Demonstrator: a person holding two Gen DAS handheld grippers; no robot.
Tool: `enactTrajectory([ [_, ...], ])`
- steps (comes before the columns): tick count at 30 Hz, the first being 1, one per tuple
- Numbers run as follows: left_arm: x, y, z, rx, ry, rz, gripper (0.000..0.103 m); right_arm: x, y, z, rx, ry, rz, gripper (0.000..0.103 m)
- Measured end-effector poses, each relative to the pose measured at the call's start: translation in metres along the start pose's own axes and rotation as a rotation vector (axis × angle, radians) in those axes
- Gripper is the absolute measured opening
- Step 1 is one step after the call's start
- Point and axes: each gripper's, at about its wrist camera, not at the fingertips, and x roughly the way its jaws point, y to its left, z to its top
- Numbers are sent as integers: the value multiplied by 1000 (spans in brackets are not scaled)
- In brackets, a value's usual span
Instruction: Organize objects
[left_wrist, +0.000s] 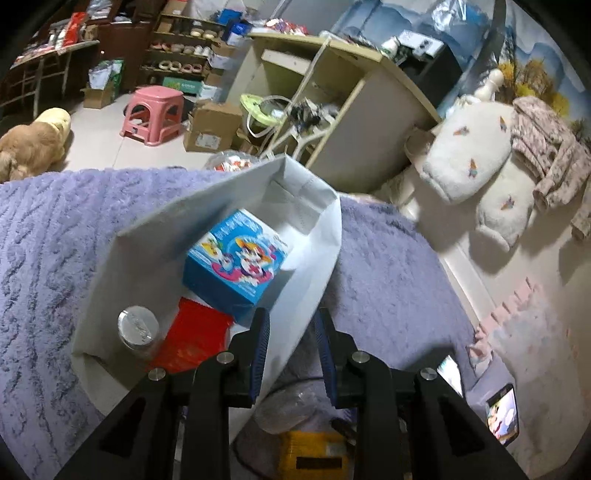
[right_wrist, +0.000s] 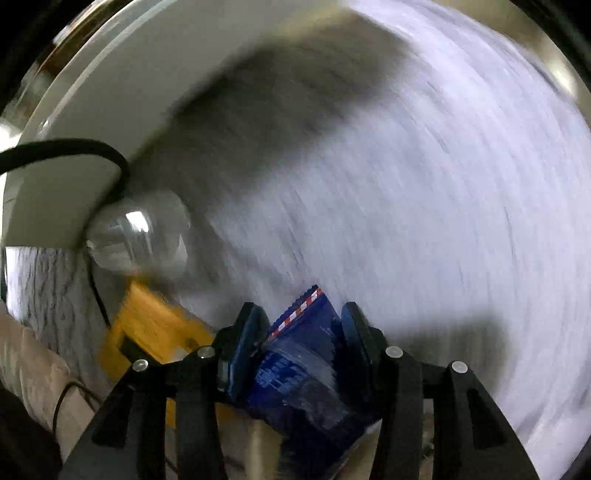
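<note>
The left hand-held gripper (left_wrist: 291, 332) pinches the white bag's (left_wrist: 147, 266) rim to keep its mouth open on the bed (left_wrist: 55, 240), while the right hand-held gripper (right_wrist: 295, 325), jaws partly apart, carries a blue packet (right_wrist: 299, 369) for bagging.

The left gripper (left_wrist: 291, 328) is built of matte black angular arms, and its two fingers (left_wrist: 260, 332) are faced with ribbed blue pads. A round silver screw head (left_wrist: 225, 357) is set just behind each finger, and another is seen farther out on each outer arm. The right gripper (right_wrist: 303, 325) is made alike: black arms, dark blue pads, four silver screw heads behind the fingers. To the left of it, a pale beige sleeve (right_wrist: 37, 365) is seen, with a thin black cable (right_wrist: 66, 391) looped beside it.
</note>
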Motion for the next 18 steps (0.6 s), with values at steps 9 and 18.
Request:
enactTrajectory([
  [9,32,-57,-25,160,162,-102,25,-18,-27,-59,251,-214,127,49],
  [18,20,-102,-50,279,166,-33,26,-85,-48,-80,280,-463,359,43],
])
